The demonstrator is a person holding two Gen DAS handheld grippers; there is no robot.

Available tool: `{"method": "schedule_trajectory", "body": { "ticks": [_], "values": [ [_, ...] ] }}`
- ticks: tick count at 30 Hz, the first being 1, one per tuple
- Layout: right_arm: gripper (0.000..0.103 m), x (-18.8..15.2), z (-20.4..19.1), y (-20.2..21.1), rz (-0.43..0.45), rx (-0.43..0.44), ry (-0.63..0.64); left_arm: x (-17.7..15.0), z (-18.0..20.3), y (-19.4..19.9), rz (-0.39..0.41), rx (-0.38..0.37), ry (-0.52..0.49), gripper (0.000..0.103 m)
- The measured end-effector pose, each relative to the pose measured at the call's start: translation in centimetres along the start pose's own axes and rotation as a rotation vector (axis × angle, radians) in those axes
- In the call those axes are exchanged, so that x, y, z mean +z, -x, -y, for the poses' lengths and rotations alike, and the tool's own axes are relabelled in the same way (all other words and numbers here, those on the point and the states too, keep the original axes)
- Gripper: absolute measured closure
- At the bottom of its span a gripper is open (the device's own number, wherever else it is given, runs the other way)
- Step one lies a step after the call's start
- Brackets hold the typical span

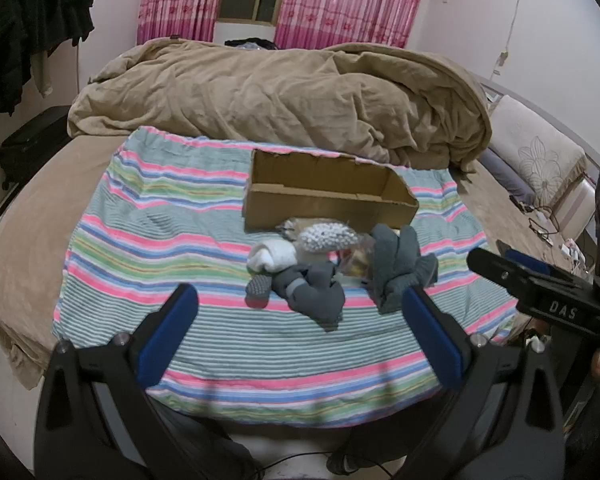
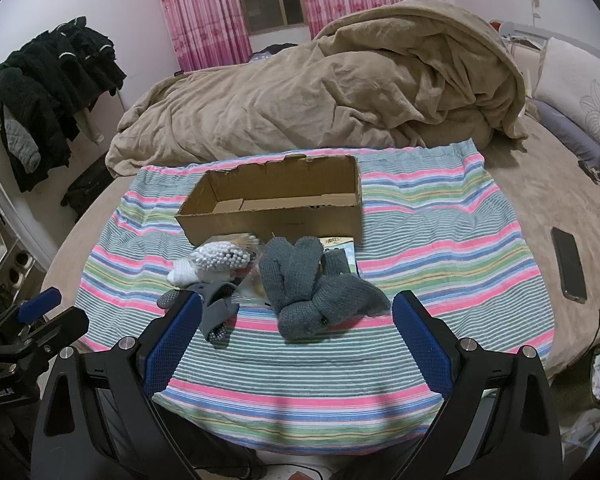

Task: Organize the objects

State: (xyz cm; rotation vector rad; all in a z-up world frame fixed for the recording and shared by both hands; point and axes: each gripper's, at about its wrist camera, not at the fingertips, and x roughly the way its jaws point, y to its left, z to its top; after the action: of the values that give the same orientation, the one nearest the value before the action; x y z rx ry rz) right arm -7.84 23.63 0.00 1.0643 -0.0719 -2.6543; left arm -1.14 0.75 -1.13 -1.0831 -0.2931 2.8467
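Socks and gloves sit in a loose heap on the striped blanket (image 2: 440,216) spread over the bed, just in front of the open cardboard box (image 2: 276,200). In the heap are a pair of grey knit gloves (image 2: 312,284), a rolled white sock (image 1: 270,254), dark grey socks (image 1: 312,288) with grip dots, and a clear bag of cotton swabs (image 2: 220,258), with other small packets half buried among them. The box looks empty, so my guess is that the sorting has not yet begun. Both tools hang above the near edge of the blanket, short of the heap: the left tool (image 1: 300,312) has its jaws spread wide with nothing between them, and so does the right tool (image 2: 296,320). The knit gloves lie nearest the right tool; the likely next move is to lower it over them, close, and lift them into the box.
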Motion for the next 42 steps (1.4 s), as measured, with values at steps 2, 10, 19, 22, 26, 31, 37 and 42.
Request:
{"method": "schedule_trajectory", "body": {
  "ticks": [2, 10, 19, 22, 26, 31, 37, 42],
  "values": [
    [0.005, -0.1, 0.0, 0.0, 0.0, 0.001, 0.0, 0.0, 0.0, 0.0, -0.002, 0.0, 0.0, 0.001],
    [0.005, 0.0, 0.1, -0.1, -0.001, 0.001, -0.001, 0.0, -0.1, -0.1, -0.006, -0.001, 0.0, 0.001],
    [0.005, 0.0, 0.2, -0.1, -0.003, 0.002, -0.002, 0.0, 0.2, -0.2, -0.006, 0.001, -0.004, 0.001],
    [0.005, 0.1, 0.2, -0.1, -0.003, 0.002, -0.003, 0.0, 0.2, -0.3, -0.007, 0.0, -0.003, 0.001],
    [0.005, 0.0, 0.2, -0.2, -0.004, 0.002, -0.004, 0.1, 0.2, -0.4, -0.011, -0.002, -0.006, 0.001],
    [0.005, -0.3, 0.5, -0.7, -0.006, 0.001, -0.009, 0.1, 0.1, -0.5, -0.012, -0.001, -0.005, 0.001],
    [0.005, -0.2, 0.6, -0.8, -0.011, 0.001, -0.014, 0.0, 0.0, -0.8, -0.02, -0.001, 0.0, 0.001],
    [0.005, 0.0, 1.4, -1.0, -0.014, -0.017, -0.025, 0.0, -0.1, -1.7, -0.035, -0.003, 0.002, 0.001]
  ]
}}
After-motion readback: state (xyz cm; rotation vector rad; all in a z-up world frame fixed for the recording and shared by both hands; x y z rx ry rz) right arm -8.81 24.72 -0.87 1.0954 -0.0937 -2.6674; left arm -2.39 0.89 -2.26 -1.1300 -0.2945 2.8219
